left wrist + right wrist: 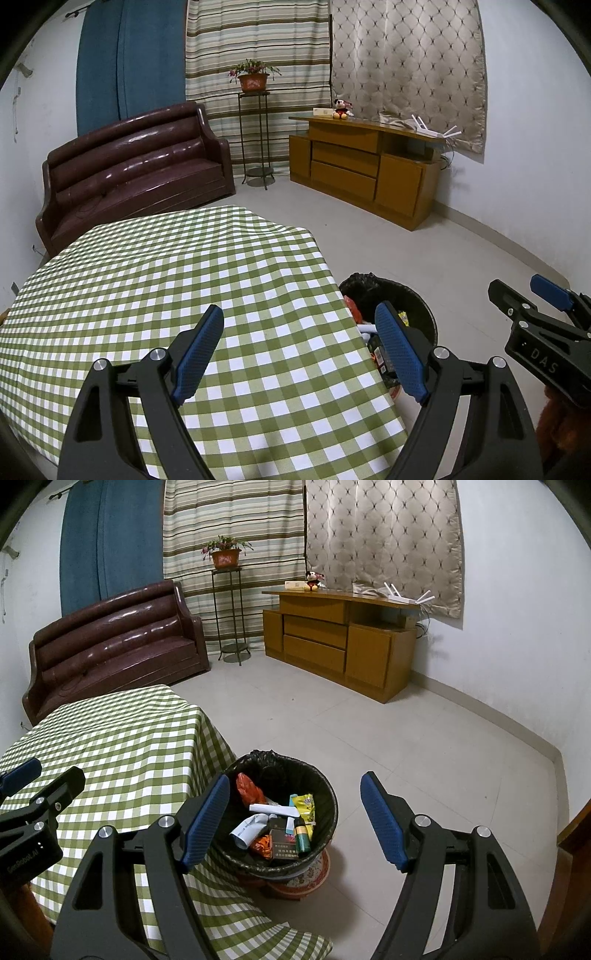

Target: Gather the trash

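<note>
A black-lined trash bin [325, 794] stands on the floor beside the table's right edge; it also shows in the left wrist view [413, 295]. It holds several pieces of trash: an orange wrapper [248, 788], a yellow packet [306, 805], white paper [247, 829], a dark cigarette box [283, 843] and a green can [303, 840]. My left gripper [299, 354] is open and empty above the green-checked tablecloth [166, 280]. My right gripper [293, 821] is open and empty above the bin; it shows at the right of the left wrist view [543, 295].
A brown leather sofa [136, 166] stands behind the table. A plant stand [255, 129] with a potted plant and a wooden cabinet [362, 170] are against the curtained far wall. Grey tiled floor [406, 738] lies right of the bin.
</note>
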The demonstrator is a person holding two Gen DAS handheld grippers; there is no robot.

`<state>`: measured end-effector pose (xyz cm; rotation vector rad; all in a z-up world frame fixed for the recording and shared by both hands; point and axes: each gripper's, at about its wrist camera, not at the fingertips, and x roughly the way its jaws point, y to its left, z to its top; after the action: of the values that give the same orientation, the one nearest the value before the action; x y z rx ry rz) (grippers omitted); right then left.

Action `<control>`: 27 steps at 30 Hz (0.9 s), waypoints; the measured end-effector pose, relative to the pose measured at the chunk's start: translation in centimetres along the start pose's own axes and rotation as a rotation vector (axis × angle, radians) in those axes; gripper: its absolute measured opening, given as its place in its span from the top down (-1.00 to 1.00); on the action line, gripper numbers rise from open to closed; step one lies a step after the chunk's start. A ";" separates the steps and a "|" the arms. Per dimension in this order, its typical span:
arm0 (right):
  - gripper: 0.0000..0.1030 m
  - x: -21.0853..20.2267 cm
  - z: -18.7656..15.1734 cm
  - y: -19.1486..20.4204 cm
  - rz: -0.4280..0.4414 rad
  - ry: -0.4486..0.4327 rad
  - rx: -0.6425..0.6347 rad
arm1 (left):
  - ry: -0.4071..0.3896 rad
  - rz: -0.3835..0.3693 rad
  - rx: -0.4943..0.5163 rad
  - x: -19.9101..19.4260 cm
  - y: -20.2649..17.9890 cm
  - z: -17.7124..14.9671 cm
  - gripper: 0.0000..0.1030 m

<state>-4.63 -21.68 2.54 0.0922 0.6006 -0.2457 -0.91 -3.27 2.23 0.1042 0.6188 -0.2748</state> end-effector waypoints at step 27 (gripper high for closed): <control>-0.39 0.0 0.1 0.0 0.000 0.001 0.000 | 0.005 -0.003 -0.002 0.1 0.0 -0.1 -0.58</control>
<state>-4.62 -21.71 2.61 0.0923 0.6012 -0.2455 -0.92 -3.25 2.08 0.1021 0.6238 -0.2765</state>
